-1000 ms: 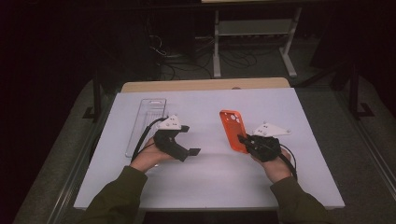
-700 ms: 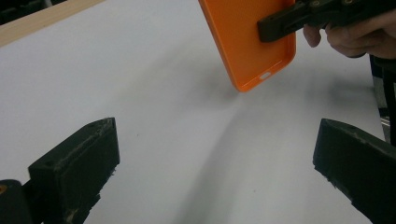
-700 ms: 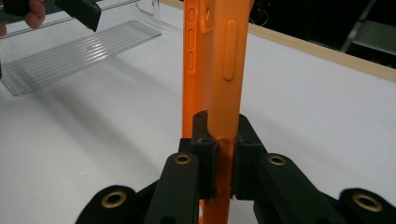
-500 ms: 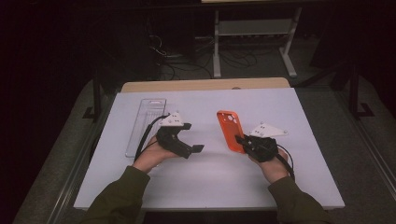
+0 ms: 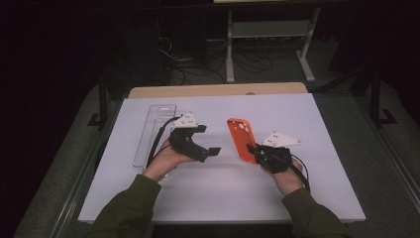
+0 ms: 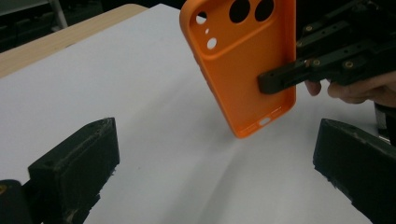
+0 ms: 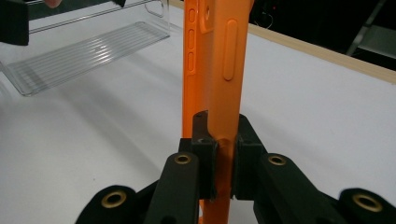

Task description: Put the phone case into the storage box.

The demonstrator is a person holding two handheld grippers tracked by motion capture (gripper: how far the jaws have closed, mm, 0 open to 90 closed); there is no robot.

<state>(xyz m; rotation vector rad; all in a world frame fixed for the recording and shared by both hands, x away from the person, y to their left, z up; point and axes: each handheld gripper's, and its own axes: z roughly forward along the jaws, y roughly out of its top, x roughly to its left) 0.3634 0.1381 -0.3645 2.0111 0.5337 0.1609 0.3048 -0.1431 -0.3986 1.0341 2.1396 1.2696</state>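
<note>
Your right gripper (image 5: 253, 148) pinches the orange soft-plastic phone case (image 5: 242, 139) at its lower long edge. In the right gripper view the two black pads press flat on either side of the case wall (image 7: 219, 93), and the case stands on edge straight ahead of the jaws. In the high view the case sits over the middle of the white counter (image 5: 297, 198), tilted, with its camera cut-outs toward the far side.

Your left gripper (image 5: 210, 141) is spread wide with nothing between its jaws. In the left gripper view its two black pads (image 6: 74, 172) stand far apart at the bottom corners, and the case (image 6: 247, 70) hangs ahead of them, its lower corner just above or touching the counter; which one cannot be told.

The clear ribbed plastic tray (image 5: 151, 134) lies on the counter just left of your left hand (image 5: 166, 158), near the left edge.
</note>
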